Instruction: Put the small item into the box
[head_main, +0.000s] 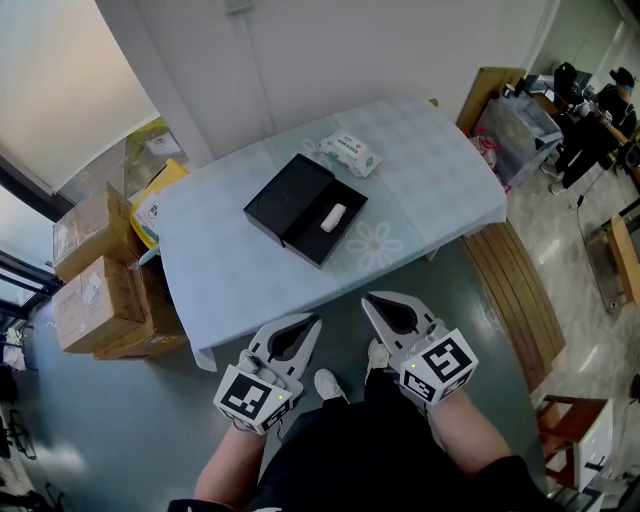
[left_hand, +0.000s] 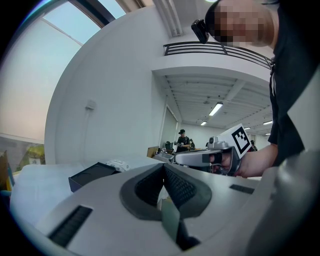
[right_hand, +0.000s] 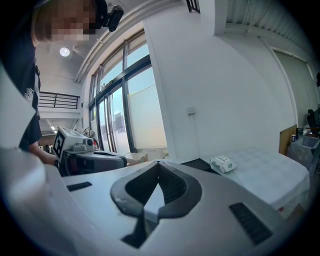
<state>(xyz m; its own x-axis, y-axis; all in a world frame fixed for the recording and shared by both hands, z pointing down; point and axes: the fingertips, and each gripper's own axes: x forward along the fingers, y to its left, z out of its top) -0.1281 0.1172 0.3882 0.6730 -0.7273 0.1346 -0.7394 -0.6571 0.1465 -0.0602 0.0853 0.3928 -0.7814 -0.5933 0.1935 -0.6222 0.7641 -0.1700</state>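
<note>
The left gripper (head_main: 312, 323) and right gripper (head_main: 368, 299) are held short of the table (head_main: 230, 270), jaws closed on nothing, while the small white item (head_main: 333, 217) is seen ahead inside the black box's (head_main: 285, 195) right-hand half, long axis pointed away, judged nearer the right

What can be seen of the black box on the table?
The black box is matte, cardboard by its look, and lies open as two shallow trays side by side. It sits flat on the cloth-covered table, near its middle and askew to its edges. A small white item lies in the right-hand tray.
</note>
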